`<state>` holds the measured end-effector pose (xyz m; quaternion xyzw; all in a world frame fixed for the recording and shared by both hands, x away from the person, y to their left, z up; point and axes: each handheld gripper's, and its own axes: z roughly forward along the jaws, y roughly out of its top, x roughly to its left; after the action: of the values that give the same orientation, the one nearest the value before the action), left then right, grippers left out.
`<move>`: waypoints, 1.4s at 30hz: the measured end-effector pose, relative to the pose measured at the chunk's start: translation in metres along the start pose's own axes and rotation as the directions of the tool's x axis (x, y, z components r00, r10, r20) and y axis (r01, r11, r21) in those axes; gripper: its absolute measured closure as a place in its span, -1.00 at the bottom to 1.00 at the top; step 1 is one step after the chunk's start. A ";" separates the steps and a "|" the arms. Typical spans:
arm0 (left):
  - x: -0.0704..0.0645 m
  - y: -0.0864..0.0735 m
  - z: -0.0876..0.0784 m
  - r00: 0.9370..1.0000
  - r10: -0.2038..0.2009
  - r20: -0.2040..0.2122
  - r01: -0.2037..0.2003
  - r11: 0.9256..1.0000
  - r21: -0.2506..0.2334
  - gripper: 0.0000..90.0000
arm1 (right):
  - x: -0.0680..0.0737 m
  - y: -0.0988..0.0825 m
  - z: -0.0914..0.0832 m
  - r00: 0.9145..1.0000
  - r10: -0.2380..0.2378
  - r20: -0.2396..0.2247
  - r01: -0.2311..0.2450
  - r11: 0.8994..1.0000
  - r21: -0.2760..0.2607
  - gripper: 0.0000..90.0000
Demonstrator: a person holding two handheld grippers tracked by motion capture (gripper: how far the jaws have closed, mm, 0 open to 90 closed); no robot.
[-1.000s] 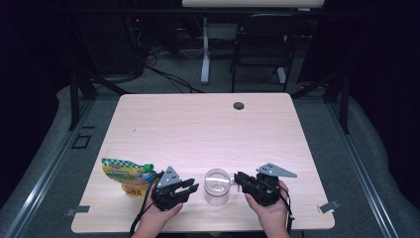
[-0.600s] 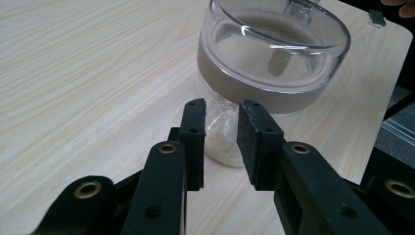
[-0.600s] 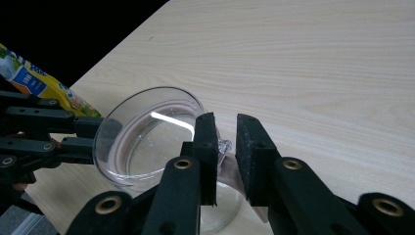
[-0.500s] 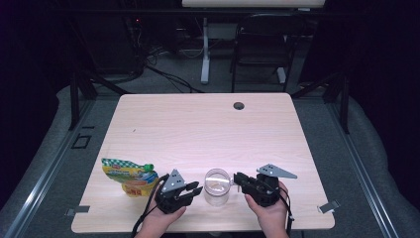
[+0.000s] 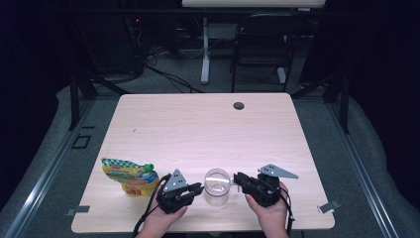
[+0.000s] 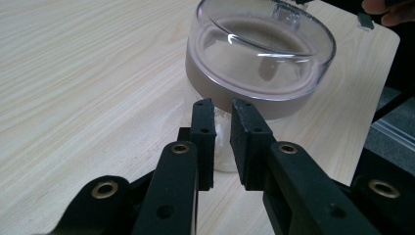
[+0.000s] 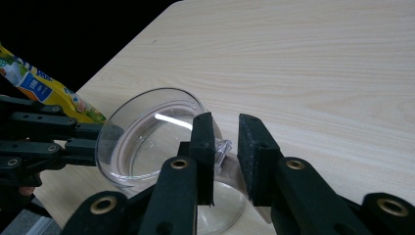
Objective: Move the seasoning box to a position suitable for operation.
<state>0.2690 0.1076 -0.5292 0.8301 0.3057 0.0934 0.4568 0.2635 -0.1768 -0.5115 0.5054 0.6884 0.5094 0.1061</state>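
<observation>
Clear glass jar [image 5: 217,186] stands at the near edge of the tabletop [image 5: 208,129], between the two hands. Left hand-held gripper [image 5: 196,189] has just been closing; its jaws now sit nearly together with a narrow gap, tips just at the jar's left side below the rim, nothing visibly pinched. Right hand-held gripper [image 5: 237,178] looks clamped on a small clear tab at the jar's right rim. Likely step: steady the jar from both sides; best keep the right pinch firm, press the left low on the wall, avoid tipping. Count: one jar, one yellow-green snack pouch [image 5: 130,173] left of the jar, two grippers.
</observation>
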 end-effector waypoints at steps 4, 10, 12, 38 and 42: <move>0.000 0.002 -0.002 1.000 -0.006 0.000 0.006 1.000 -0.011 0.77 | -0.001 0.000 0.000 1.000 0.003 -0.002 -0.003 1.000 0.000 0.70; 0.000 0.004 -0.004 1.000 -0.002 0.002 0.002 1.000 -0.022 0.78 | 0.000 -0.001 0.000 1.000 0.003 -0.001 -0.003 1.000 -0.006 0.69; 0.000 0.004 -0.004 1.000 -0.004 0.005 0.004 1.000 -0.029 0.79 | 0.000 -0.001 0.000 1.000 0.000 -0.001 0.000 1.000 -0.006 0.68; -0.006 0.018 -0.003 0.999 0.027 0.037 -0.025 0.998 -0.061 0.90 | -0.002 -0.009 -0.009 0.998 -0.057 0.004 0.057 0.998 -0.010 0.43; -0.007 0.022 -0.003 0.999 0.032 0.044 -0.029 0.997 -0.067 0.90 | 0.001 -0.011 -0.014 0.994 -0.109 0.009 0.109 0.994 -0.016 0.26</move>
<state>0.2712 0.0971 -0.5088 0.8209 0.2795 0.0916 0.4895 0.2478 -0.1839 -0.5137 0.4680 0.7103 0.5066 0.1408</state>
